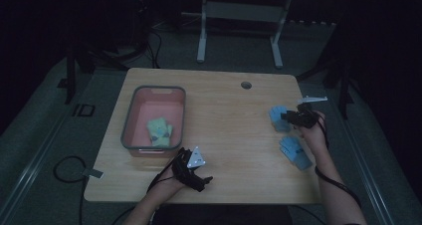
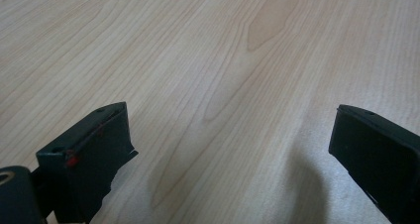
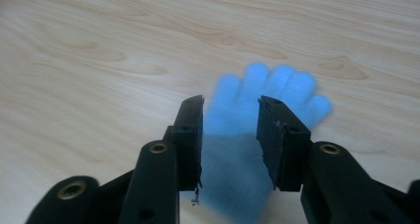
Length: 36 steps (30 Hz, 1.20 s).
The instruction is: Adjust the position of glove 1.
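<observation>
two blue gloves lie on a pale wooden table (image 1: 224,115) whose grain runs in long, smooth streaks. the far blue glove (image 1: 278,118) is soft and fuzzy, its rounded fingers spread flat, and it sits well to the right of the pink bin (image 1: 130,116), across a stretch of bare wood. the right gripper (image 1: 293,117) is over this glove: in the right gripper view the right gripper (image 3: 230,135) has its two flat black jaws set narrow on either side of the far blue glove (image 3: 262,110), standing above its palm with a slim gap between them. whether the pads press the fabric cannot be told. the near blue glove (image 1: 295,153) rests closer to the table's front edge, also well to the right of the bin and just beside the person's right wrist.

the bin is a rounded rectangle of pink plastic with a grey rim, and in it lies a pale green glove (image 1: 159,131), crumpled toward its near end. the left gripper (image 1: 199,180) rests low by the front edge of the table, just right of the bin's near corner, a grey three-cornered plate on top. in the left gripper view the left gripper (image 2: 230,149) shows blocky black jaws spread wide, with bare wood between them.
</observation>
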Motion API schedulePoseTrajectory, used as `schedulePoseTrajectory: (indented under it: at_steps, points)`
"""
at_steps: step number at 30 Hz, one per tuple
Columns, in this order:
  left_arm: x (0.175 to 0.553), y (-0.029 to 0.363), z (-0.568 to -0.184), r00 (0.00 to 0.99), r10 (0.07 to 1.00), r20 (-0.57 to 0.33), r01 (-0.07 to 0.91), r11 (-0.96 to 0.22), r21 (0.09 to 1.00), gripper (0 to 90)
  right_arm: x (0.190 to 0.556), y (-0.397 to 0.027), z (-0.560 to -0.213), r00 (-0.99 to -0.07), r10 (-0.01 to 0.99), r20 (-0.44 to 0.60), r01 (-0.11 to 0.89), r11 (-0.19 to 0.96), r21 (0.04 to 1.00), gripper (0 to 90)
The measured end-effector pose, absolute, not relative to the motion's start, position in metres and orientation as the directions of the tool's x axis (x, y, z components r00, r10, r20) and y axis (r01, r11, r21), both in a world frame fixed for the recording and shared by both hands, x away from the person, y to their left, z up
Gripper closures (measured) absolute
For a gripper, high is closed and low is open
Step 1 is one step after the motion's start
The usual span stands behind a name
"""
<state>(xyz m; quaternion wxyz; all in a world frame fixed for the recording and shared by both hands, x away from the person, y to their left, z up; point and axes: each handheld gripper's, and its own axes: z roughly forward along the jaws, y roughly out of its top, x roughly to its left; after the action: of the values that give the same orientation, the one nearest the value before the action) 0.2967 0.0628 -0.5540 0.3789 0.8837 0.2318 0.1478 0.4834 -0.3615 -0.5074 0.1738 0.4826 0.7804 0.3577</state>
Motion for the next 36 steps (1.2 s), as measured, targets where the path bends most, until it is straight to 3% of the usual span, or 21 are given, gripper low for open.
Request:
schedulePoseTrajectory:
  at_steps: [8, 13, 14, 16, 22, 36]
  points:
    - [0.297, 0.063, -0.555, 0.848, 0.522, 0.085, 0.301, -0.609, 0.734, 2.7, 0.5, -0.361, -0.529, -0.456, 0.889, 0.05, 0.665, 0.303, 0.683, 56.5]
    - [0.297, 0.063, -0.556, 0.847, 0.523, 0.09, 0.298, -0.609, 0.735, 2.7, 0.498, -0.355, -0.541, -0.459, 0.888, -0.011, 0.663, 0.351, 0.661, 62.3]
    - [0.297, 0.062, -0.556, 0.846, 0.524, 0.095, 0.297, -0.613, 0.732, 2.7, 0.496, -0.352, -0.542, -0.455, 0.89, -0.024, 0.659, 0.355, 0.663, 69.3]
    - [0.297, 0.062, -0.556, 0.849, 0.519, 0.098, 0.293, -0.617, 0.731, 2.7, 0.495, -0.349, -0.541, -0.445, 0.895, -0.012, 0.672, 0.343, 0.657, 76.6]
    - [0.298, 0.063, -0.557, 0.849, 0.521, 0.085, 0.301, -0.61, 0.733, 2.7, 0.495, -0.349, -0.54, -0.384, 0.92, 0.075, 0.71, 0.242, 0.661, 85.5]
    - [0.296, 0.062, -0.558, 0.851, 0.515, 0.103, 0.278, -0.608, 0.744, 2.7, 0.465, -0.317, -0.508, -0.435, 0.894, 0.11, 0.657, 0.232, 0.717, 86.8]
